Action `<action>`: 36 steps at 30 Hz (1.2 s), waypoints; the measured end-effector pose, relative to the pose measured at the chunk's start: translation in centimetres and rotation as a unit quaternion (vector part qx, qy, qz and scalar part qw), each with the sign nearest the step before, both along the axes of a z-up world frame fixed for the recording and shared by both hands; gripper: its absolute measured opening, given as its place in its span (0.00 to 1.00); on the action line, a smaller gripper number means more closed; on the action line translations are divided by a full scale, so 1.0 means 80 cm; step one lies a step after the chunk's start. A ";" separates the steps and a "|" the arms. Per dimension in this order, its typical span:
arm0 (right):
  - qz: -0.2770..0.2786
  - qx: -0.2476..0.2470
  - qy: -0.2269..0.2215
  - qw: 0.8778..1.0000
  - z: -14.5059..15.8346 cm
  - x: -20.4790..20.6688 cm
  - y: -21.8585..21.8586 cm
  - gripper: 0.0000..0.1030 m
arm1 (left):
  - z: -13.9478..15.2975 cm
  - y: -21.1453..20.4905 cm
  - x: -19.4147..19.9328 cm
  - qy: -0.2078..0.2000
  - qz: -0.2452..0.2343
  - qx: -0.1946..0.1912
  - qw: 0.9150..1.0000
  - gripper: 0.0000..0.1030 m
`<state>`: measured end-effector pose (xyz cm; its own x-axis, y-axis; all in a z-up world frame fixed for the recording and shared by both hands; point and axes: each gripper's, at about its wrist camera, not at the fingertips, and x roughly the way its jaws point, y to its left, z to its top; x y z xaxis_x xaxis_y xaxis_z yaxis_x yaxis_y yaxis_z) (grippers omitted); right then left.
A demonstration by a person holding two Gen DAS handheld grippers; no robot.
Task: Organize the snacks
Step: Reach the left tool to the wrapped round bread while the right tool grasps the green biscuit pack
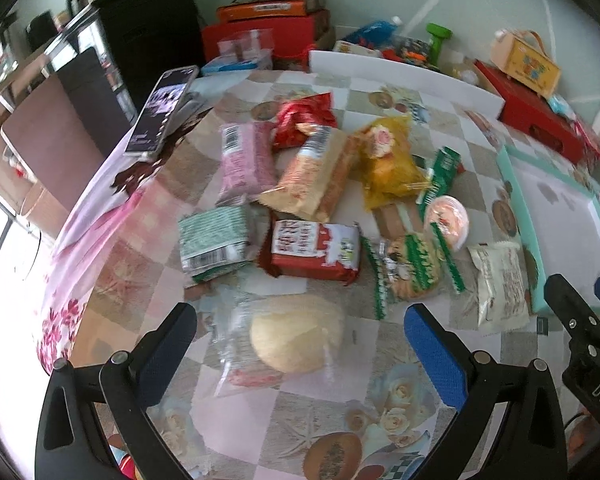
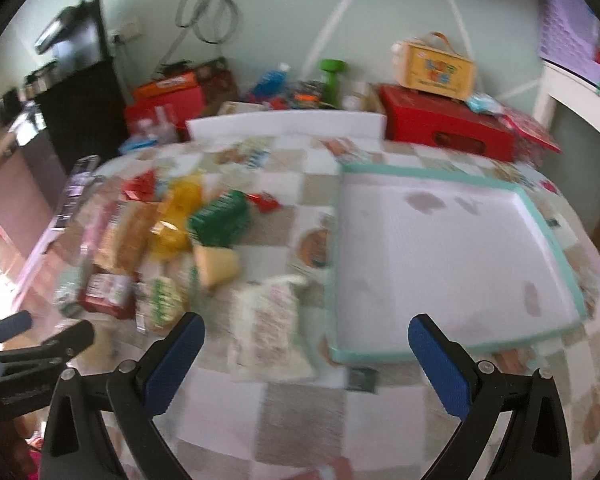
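1. a clear wrapped bun (image 1: pixel 296 334) lies on the table (image 1: pixel 312 420) straight ahead of the left claw (image 1: pixel 300 354), between its two blue pads, which stand wide apart and touch nothing.
2. beyond the bun the snack pile lies loose on the table: one green foil pack (image 1: pixel 214 242), one red and white pack (image 1: pixel 316 250), one pink pack (image 1: pixel 246 162), one orange-brown pack (image 1: pixel 314 174), one red bag (image 1: pixel 306 118), one yellow bag (image 1: pixel 388 162), one clear green-edged cookie pack (image 1: pixel 412 266), one long green stick pack (image 1: pixel 440 176) and one small round jelly cup (image 1: pixel 448 220).
3. one white pack (image 1: pixel 500 284) lies at the right end of the pile, just beside the tray.
4. in the right view that same white pack (image 2: pixel 270 322) sits ahead and slightly left of the right claw (image 2: pixel 306 360), between the pile and the tray; this view is blurred.
5. the right claw is also spread wide, with nothing between its pads.
6. one white tray with a mint green rim (image 2: pixel 556 240) lies to the right of the snacks, its near edge just in front of the right claw.
7. one phone (image 1: pixel 162 114) lies at the far left edge of the table.
8. red boxes (image 2: pixel 446 128) and one yellow carry box (image 2: pixel 436 68) stand behind the table by the wall.
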<state>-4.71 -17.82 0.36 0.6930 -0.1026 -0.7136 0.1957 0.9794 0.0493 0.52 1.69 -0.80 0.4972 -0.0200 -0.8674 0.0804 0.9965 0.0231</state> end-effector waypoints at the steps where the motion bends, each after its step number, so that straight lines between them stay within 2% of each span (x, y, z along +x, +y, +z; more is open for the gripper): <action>1: 0.014 0.001 -0.001 1.000 -0.001 0.006 0.008 1.00 | -0.002 0.005 0.002 0.004 0.005 -0.004 1.000 1.00; 7: 0.079 -0.007 0.021 0.997 -0.020 0.026 0.049 1.00 | -0.022 0.033 0.010 0.043 0.033 -0.038 0.998 1.00; 14: 0.097 0.000 0.051 0.994 -0.038 0.042 0.054 1.00 | -0.048 0.050 0.019 0.086 0.056 -0.070 0.992 0.99; 18: 0.102 0.003 0.056 0.993 -0.042 0.048 0.058 1.00 | -0.050 0.055 0.019 0.089 0.055 -0.095 0.990 0.91; 20: 0.109 -0.001 0.057 0.992 -0.044 0.052 0.062 1.00 | -0.049 0.054 0.017 0.087 0.048 -0.102 0.990 0.78; 22: 0.115 -0.004 0.057 0.992 -0.045 0.055 0.067 0.99 | -0.048 0.054 0.016 0.084 0.047 -0.104 0.990 0.75; 25: 0.122 -0.003 0.058 0.991 -0.046 0.059 0.071 0.98 | -0.048 0.061 0.017 0.084 0.056 -0.116 0.988 0.73; 32: 0.148 -0.014 0.073 0.986 -0.056 0.072 0.093 0.91 | -0.047 0.082 0.019 0.080 0.089 -0.124 0.985 0.73; 36: 0.158 -0.017 0.078 0.984 -0.062 0.077 0.102 0.91 | -0.047 0.084 0.017 0.079 0.091 -0.122 0.985 0.73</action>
<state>1.45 -9.70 -4.57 0.5767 0.0745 -0.8136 -0.1165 0.9932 0.0084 1.91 8.40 -4.56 0.3706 -0.1598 -0.9149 -0.1171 0.9692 -0.2167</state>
